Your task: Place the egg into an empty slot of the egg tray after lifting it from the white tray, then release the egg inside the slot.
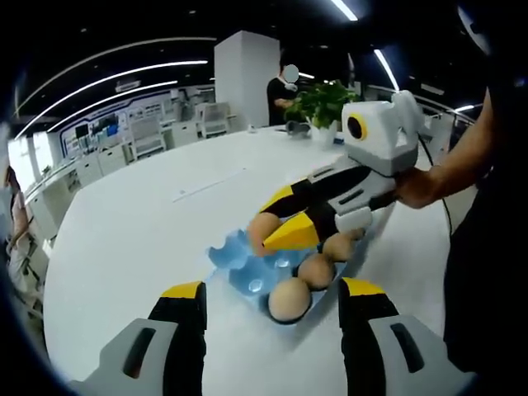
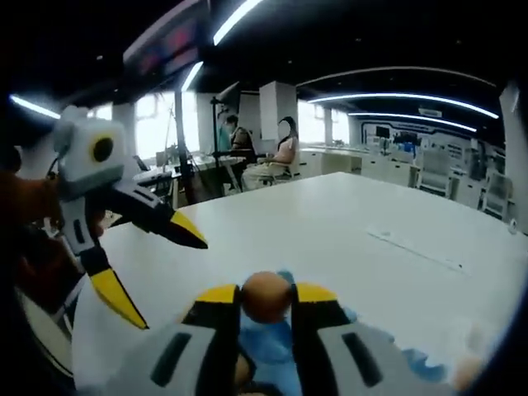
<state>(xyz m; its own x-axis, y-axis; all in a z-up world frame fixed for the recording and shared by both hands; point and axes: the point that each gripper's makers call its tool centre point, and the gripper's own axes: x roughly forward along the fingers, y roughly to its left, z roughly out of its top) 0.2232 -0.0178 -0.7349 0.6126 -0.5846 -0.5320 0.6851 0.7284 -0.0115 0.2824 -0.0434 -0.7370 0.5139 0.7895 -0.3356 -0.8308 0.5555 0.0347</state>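
Our right gripper (image 2: 266, 299) pinches the egg (image 2: 266, 295) at frame bottom over the tray (image 1: 239, 264); left gripper (image 1: 272, 299) gapes empty. We should lower squarely, then ease open.

No text, label, brand, number or sign can be read in either view. The dark overhead screen (image 2: 169, 41) at eleven o'clock in the right gripper view shows only blurred reddish marks.

Open-plan office, dark ceiling with curved light strips (image 1: 124, 78). Large white table (image 1: 140, 231). White pillar (image 1: 243, 78) at 12 o'clock; potted plant (image 1: 320, 103) at 1 o'clock. Bright windows (image 2: 157, 124) at 10 o'clock.
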